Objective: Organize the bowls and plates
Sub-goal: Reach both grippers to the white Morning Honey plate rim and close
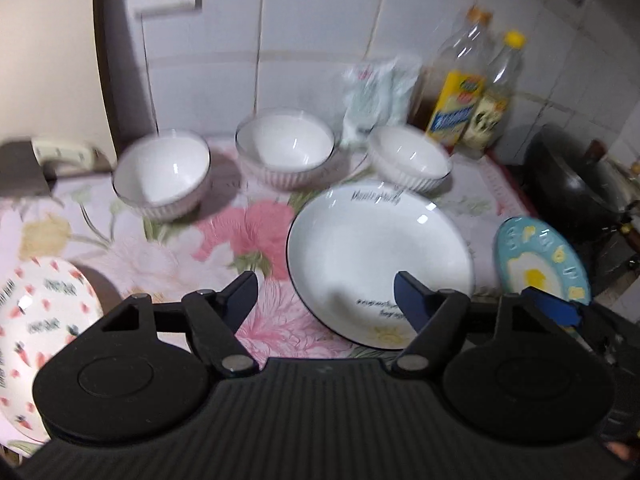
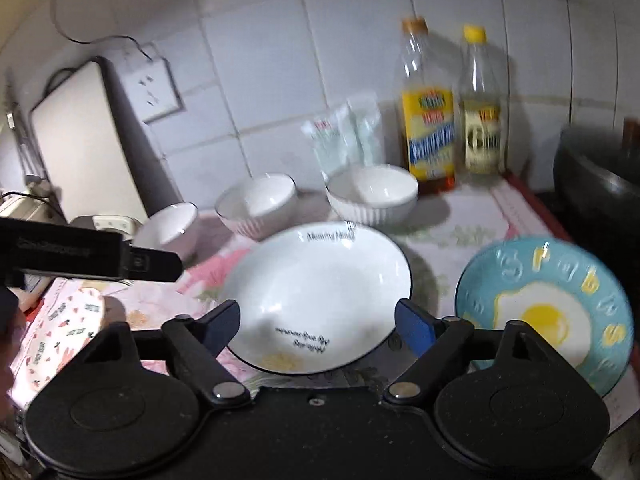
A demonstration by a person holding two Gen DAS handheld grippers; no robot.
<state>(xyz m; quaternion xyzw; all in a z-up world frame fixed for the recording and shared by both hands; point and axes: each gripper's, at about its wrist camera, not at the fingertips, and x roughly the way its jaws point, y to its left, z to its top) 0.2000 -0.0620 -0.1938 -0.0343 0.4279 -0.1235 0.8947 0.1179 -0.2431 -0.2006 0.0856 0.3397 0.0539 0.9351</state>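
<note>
White tiled wall (image 2: pixel 360 20); wall socket (image 2: pixel 154 88); floral cloth (image 1: pixel 248 236) over counter

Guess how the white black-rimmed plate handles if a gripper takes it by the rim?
The white plate looks glazed, with highlights, so probably slippery. Likely rigid ceramic, breakable if dropped. Wide and shallow, lying flat on the floral cloth, so it should slide rather than tip.

Three ribbed white bowls (image 1: pixel 164 174), (image 1: pixel 285 152), (image 1: pixel 408 158): glazed ceramic, glossy inside, fluted outer walls. White plate (image 1: pixel 376 252) with black rim line: glossy glaze, bright highlights. Blue fried-egg plate (image 2: pixel 548 304): glossy, raised lettering. Carrot-print plate (image 1: pixel 44 312): smooth glaze. Floral cloth (image 1: pixel 248 236) over the worktop: matt, quilted texture. Oil bottles (image 2: pixel 428 108), (image 2: pixel 480 108): clear plastic, paper labels. Wall tiles (image 2: pixel 260 80): glossy white. Wok (image 1: pixel 576 184): dark, matt. Gripper bodies: matt black plastic, ribbed.
</note>
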